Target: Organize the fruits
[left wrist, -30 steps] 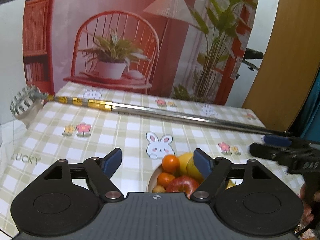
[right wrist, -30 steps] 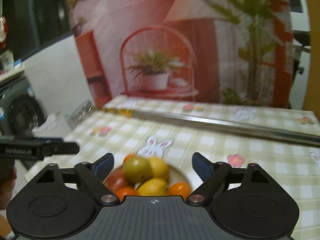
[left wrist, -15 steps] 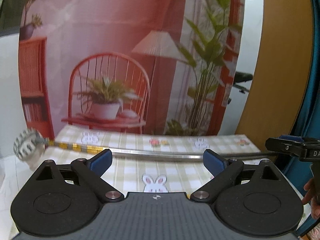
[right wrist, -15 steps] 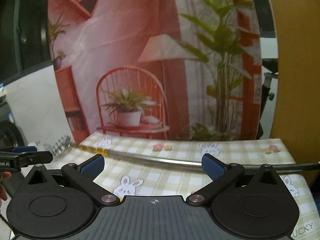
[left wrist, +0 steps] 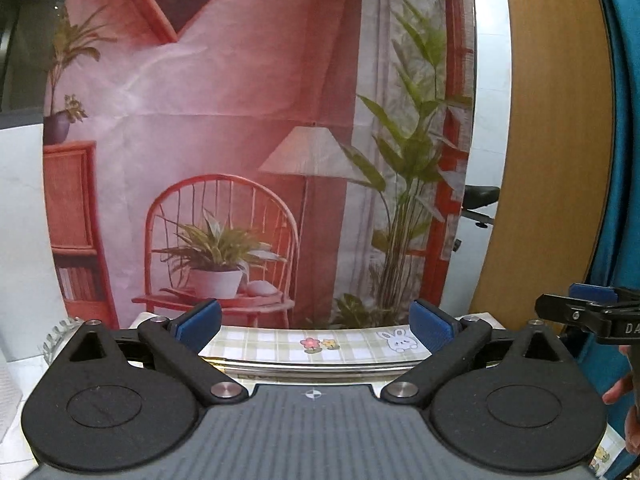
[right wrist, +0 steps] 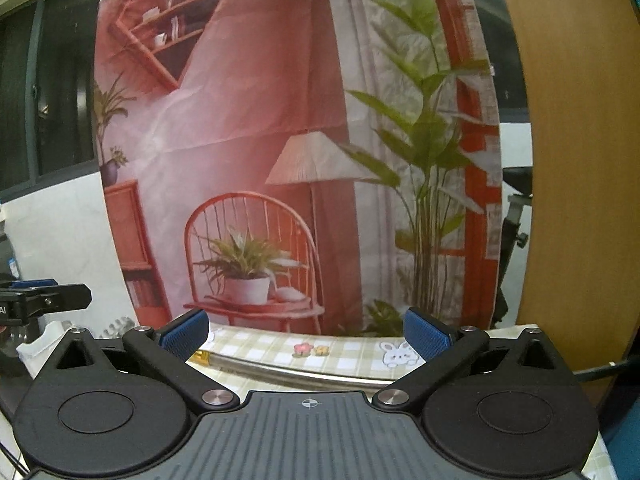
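As left tongs (left wrist: 316,323) are opening, only tablecloth (left wrist: 360,345) and rod (left wrist: 312,369) between them.

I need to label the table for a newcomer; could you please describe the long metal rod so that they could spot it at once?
Find the checked tablecloth below the red backdrop. The rod lies across it, nearly from edge to edge. It is the only shiny thing there, silver with a gold band at its left end; the rest is printed flowers and rabbits.

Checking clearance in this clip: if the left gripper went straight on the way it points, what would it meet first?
Probably the printed backdrop hanging past the table's far edge. The open left gripper holds nothing, though depth is unclear.
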Available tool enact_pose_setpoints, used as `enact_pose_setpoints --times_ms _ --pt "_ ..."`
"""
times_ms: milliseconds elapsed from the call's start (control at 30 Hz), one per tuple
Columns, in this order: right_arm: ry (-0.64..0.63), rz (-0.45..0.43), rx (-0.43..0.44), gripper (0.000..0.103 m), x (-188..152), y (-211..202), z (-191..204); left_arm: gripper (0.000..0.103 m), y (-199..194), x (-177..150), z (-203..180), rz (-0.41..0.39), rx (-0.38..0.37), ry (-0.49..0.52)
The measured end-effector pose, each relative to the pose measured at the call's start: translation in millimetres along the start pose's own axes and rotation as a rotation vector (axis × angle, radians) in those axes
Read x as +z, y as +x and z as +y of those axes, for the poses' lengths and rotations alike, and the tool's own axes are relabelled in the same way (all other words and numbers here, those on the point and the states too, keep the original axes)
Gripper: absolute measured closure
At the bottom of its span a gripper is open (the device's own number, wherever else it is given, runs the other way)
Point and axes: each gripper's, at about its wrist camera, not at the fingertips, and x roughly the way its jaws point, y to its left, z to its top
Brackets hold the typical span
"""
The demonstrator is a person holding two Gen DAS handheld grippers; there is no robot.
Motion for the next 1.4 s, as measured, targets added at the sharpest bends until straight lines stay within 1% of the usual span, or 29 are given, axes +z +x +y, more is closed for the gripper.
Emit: enact_pose_setpoints --times_ms 100,200,600,933,1400 --pt "0.004 -0.014 -0.008 0.0 2.9 -4.2 -0.4 0.0 -2.9 1.6 -3.8 -0.01 0.033 0.016" --pt "0.009 -0.023 -0.011 0.0 4.5 -6.8 -1.4 0.0 -7.1 3.1 -5.5 -0.018 0.049 0.029" --pt "0.012 -0.026 -0.015 0.0 5.2 -9.4 -2.6 0.0 -7.6 3.9 -2.1 -0.011 0.047 0.017" --pt "0.02 -0.023 -0.023 0.0 1.5 -10.8 -2.9 0.0 -7.0 3.3 -0.8 -0.009 0.027 0.016" --pt "0.025 -0.02 -0.026 0.0 0.6 -10.9 -3.4 0.0 -5.9 2.9 0.7 -0.012 0.049 0.017"
